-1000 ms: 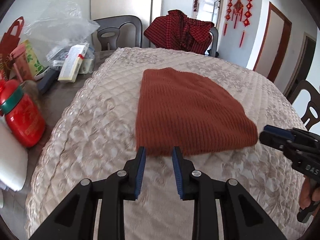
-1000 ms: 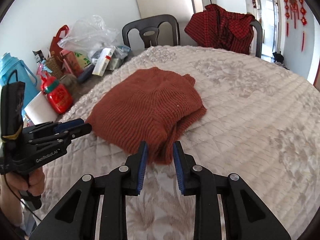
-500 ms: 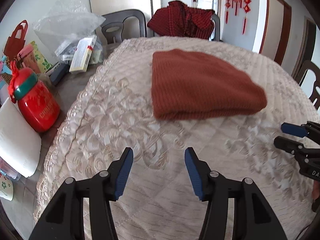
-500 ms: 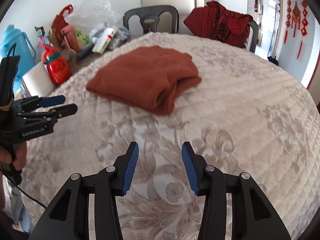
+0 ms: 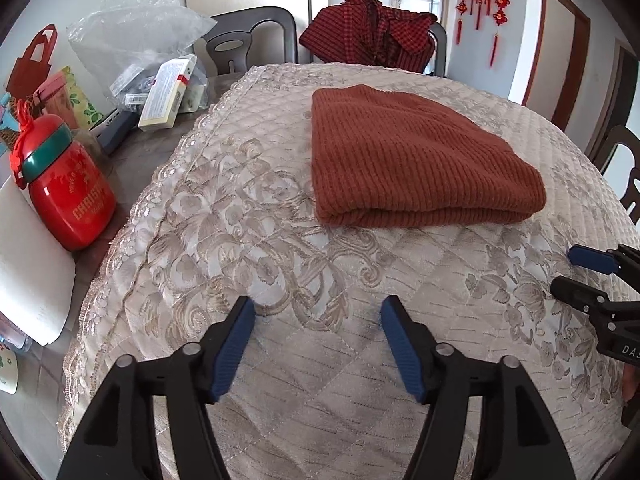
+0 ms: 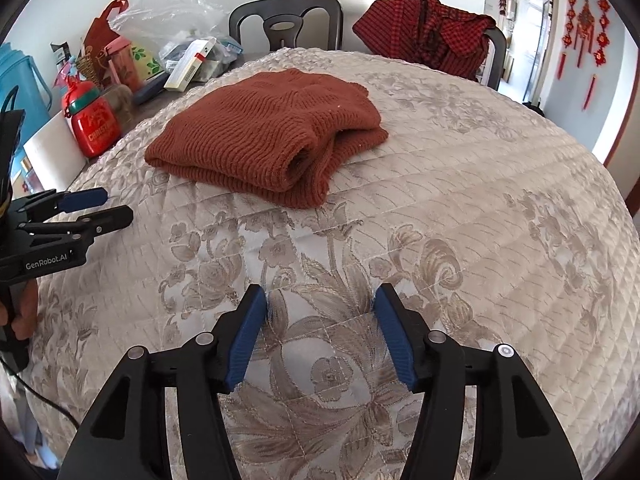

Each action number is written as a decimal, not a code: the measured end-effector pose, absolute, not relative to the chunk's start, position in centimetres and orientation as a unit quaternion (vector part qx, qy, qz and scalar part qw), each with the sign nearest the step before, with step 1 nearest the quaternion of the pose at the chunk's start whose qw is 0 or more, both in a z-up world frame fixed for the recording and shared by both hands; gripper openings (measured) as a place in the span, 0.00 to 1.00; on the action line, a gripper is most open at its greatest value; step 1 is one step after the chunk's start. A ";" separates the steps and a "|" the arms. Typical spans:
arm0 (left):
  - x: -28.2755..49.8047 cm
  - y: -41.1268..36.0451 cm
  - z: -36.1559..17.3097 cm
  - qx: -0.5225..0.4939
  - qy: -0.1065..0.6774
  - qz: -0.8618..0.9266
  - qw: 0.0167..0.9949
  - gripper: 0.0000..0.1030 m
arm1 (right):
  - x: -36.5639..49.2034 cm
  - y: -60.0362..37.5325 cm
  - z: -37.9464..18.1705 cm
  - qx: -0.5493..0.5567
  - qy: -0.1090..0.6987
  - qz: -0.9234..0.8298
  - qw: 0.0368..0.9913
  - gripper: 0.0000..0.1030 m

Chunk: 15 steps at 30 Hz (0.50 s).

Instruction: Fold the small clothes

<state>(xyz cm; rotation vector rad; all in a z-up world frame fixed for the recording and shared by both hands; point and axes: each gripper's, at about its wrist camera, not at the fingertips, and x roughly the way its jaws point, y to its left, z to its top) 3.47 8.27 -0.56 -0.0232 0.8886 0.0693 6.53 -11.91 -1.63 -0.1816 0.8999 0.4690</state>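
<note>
A rust-brown knitted sweater (image 5: 412, 160) lies folded flat on the quilted beige tablecloth (image 5: 280, 264); in the right wrist view (image 6: 272, 140) its layered open edges face me. My left gripper (image 5: 318, 320) is open and empty, over the cloth a short way in front of the sweater. My right gripper (image 6: 320, 312) is open and empty too, also clear of the sweater. Each gripper shows at the edge of the other's view: the right one (image 5: 576, 272) and the left one (image 6: 100, 208).
A red jar (image 5: 68, 200), white paper, boxes and a plastic bag (image 5: 136, 36) crowd the bare table left of the cloth. Dark chairs stand behind, one draped with a red checked garment (image 5: 372, 32). A blue jug (image 6: 20, 88) stands far left.
Both grippers let go of the sweater's near edge, opened wide and drew back toward me. The sweater stays folded on the cloth.
</note>
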 end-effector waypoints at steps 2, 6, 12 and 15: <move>3.4 8.5 -0.6 -0.019 0.431 0.033 0.902 0.71 | 6.5 -11.9 -1.6 -0.085 0.431 0.225 0.870 0.57; 3.4 8.5 -0.6 -0.016 0.432 0.032 0.901 0.71 | 6.5 -11.8 -1.6 -0.087 0.430 0.224 0.870 0.57; 3.5 8.6 -0.6 -0.013 0.433 0.025 0.901 0.72 | 6.5 -11.8 -1.6 -0.088 0.430 0.223 0.870 0.57; 3.5 8.6 -0.6 -0.014 0.433 0.024 0.901 0.72 | 6.5 -11.8 -1.6 -0.087 0.430 0.223 0.870 0.57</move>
